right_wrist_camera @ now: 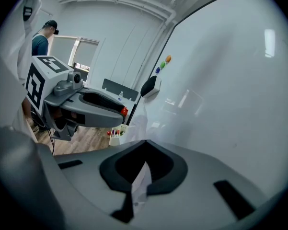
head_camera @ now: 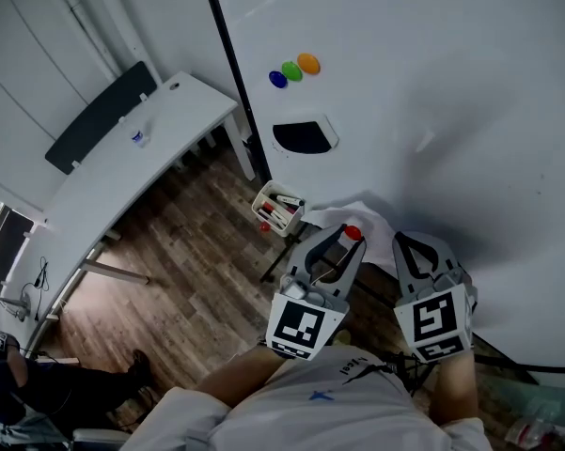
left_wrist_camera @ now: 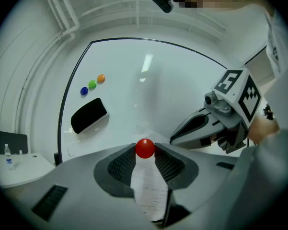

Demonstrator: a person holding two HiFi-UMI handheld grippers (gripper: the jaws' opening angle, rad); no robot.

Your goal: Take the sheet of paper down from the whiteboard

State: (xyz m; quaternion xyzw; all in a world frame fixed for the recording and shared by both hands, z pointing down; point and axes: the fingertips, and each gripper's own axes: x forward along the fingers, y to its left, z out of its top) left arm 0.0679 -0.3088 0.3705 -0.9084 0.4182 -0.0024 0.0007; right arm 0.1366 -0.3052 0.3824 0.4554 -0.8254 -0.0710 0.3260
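Observation:
The sheet of paper (head_camera: 368,216) hangs low in front of the whiteboard (head_camera: 432,83), bunched between my two grippers. My left gripper (head_camera: 350,237) is shut on a red magnet (head_camera: 353,233). In the left gripper view the red magnet (left_wrist_camera: 145,148) sits pinched at the tips, and a strip of the printed paper (left_wrist_camera: 148,190) runs back between the jaws. My right gripper (head_camera: 401,241) is beside it on the right. In the right gripper view its jaws are shut on an edge of the paper (right_wrist_camera: 141,182).
Blue (head_camera: 277,79), green (head_camera: 291,71) and orange (head_camera: 308,63) magnets and a black eraser (head_camera: 301,136) stay on the board. A basket of markers (head_camera: 278,208) stands on the floor below. A long white desk (head_camera: 141,158) is at the left. A person (right_wrist_camera: 40,37) stands farther back.

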